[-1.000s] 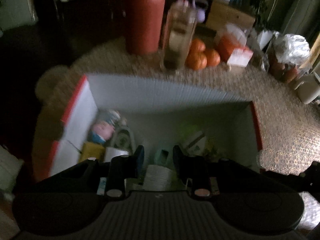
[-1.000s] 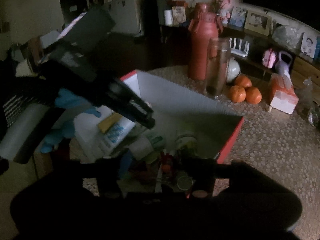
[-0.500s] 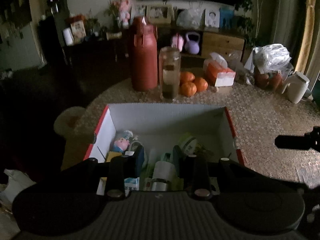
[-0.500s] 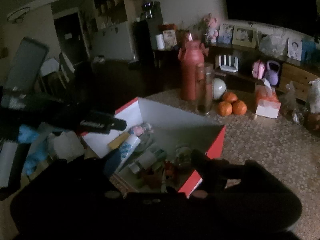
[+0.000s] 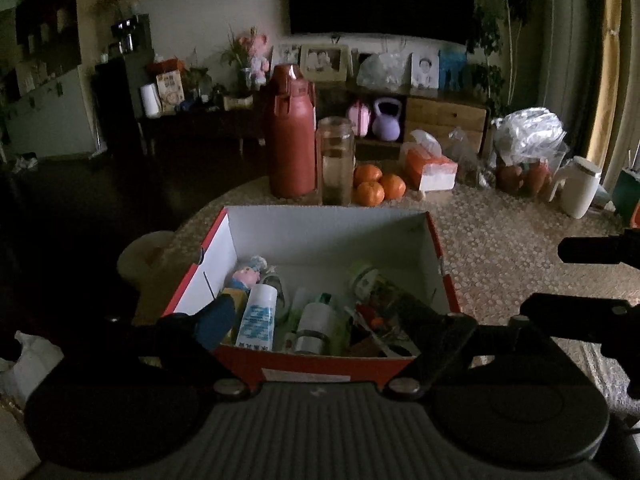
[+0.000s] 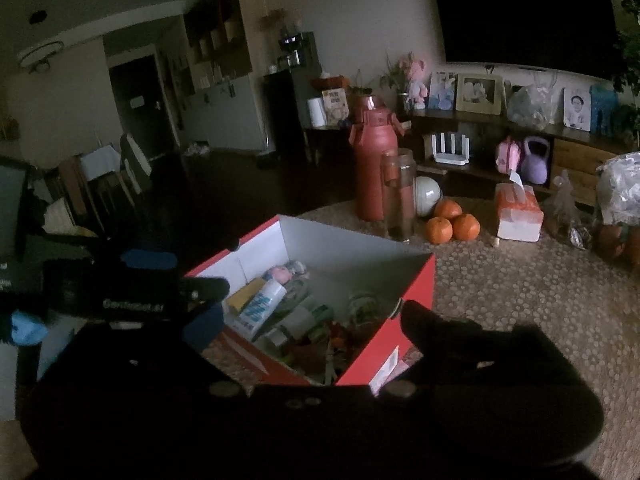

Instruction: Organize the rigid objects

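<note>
Red box (image 5: pixel 436 240), white inside; 3 orange fruits (image 5: pixel 378 186); dotted tablecloth (image 5: pixel 500 248).

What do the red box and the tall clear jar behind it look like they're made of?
Box: likely cardboard, matte, red outside and white inside, with folded flap edges. Jar: see-through with dark contents, glass or clear plastic; too dim to tell which.

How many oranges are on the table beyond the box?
3, clustered on the table right of the glass jar: one at the back, one in front, one on the right. More may be hidden behind them.
</note>
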{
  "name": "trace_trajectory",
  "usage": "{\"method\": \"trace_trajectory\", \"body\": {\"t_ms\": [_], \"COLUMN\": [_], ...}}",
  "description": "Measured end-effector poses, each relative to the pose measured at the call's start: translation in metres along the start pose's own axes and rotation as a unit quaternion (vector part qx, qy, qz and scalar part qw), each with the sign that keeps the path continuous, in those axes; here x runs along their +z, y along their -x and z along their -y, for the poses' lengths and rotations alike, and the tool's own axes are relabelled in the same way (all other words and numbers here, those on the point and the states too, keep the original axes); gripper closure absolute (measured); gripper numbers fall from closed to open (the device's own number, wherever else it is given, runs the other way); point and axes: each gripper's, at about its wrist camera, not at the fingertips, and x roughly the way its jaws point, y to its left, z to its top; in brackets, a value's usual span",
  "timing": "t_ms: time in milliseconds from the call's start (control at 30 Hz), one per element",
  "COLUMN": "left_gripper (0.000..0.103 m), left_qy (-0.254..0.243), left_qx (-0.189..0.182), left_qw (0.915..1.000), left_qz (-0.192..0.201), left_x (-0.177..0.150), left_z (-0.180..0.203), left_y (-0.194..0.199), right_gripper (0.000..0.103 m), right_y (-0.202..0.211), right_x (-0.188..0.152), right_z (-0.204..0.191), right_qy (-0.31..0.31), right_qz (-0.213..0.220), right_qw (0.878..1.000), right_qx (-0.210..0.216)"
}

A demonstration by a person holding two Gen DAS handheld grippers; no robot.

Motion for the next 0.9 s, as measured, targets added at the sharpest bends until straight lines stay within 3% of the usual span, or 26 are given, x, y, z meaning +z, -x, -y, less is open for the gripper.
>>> {"method": "trace_trajectory", "body": {"t_ms": [100, 233, 900], "left_gripper": [0.000, 0.000, 0.000], "left_qy": [0.003, 0.004, 0.008], "left_qx": [-0.003, -0.008, -0.004], "left_qw": [0.9999, 0.9995, 0.9999], "left_qz": [0.015, 0.030, 0.010], "left_x": [-0.007, -0.015, -0.034], "left_z": [0.004, 0.008, 0.021], "left_y": [0.007, 0.015, 0.025], "right_gripper": [0.001, 0.000, 0.000], "right_y": [0.005, 0.012, 0.020], "right_x": [-0.004, -0.010, -0.026], "right_z": [0.001, 0.002, 0.006], "right_qy": [0.000, -0.008, -0.031], "right_qz": [0.004, 0.010, 0.027], "right_qw": [1.000, 1.000, 0.999], "right_qx": [0.003, 0.004, -0.019]}}
